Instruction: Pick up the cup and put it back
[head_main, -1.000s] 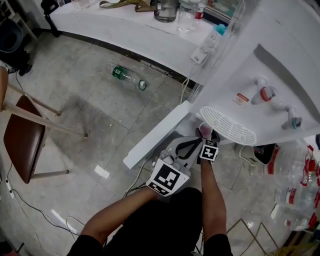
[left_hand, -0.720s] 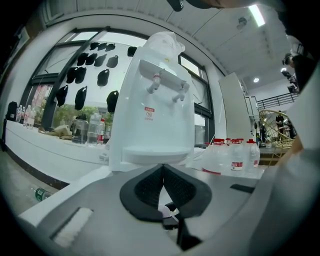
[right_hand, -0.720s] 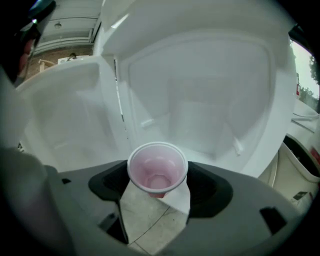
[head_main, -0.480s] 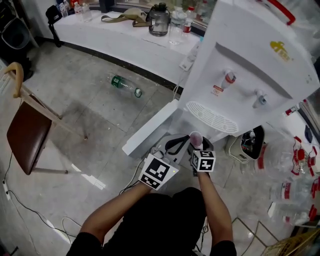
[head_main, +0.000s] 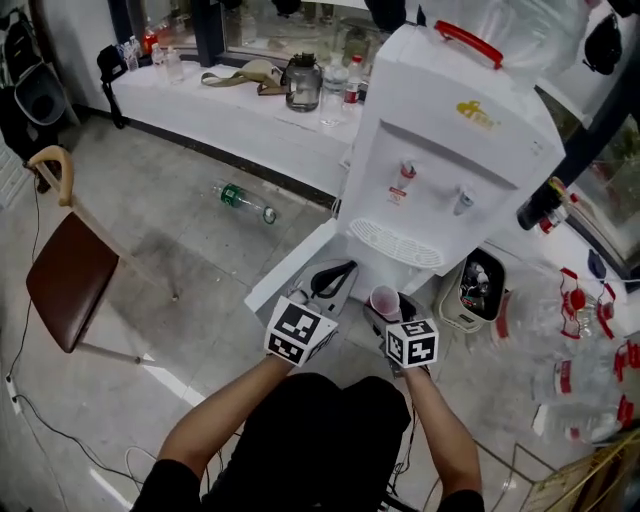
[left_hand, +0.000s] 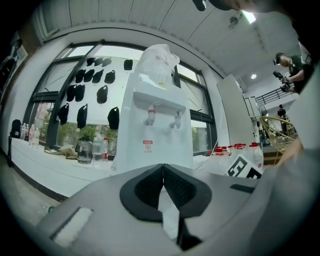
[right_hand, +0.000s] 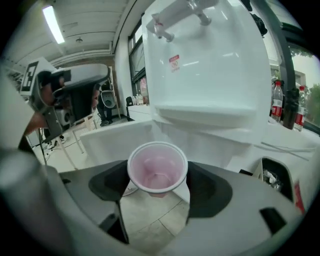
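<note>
**Right tongs (right_hand: 158, 182) hold the pink cup (right_hand: 157, 167)**

Both pads squeeze the cup, one on each side, just under its rim. The cup is upright and looks empty. It hangs in the air near the person, in front of the drip tray (head_main: 400, 243) of the water machine (head_main: 440, 160). Left tongs (left_hand: 162, 185), just to the left, are pressed together with nothing in them.

The cup looks thin. A hard squeeze could crush it. A soft one could let it slip to the floor (head_main: 190, 260). It could also bump the tray edge going back.

A green bottle (head_main: 243, 201) lies on the grey floor, with a chair (head_main: 65, 280) at the left. Far off, a white tabletop (head_main: 230, 110) carries a jug (head_main: 302, 85).
</note>
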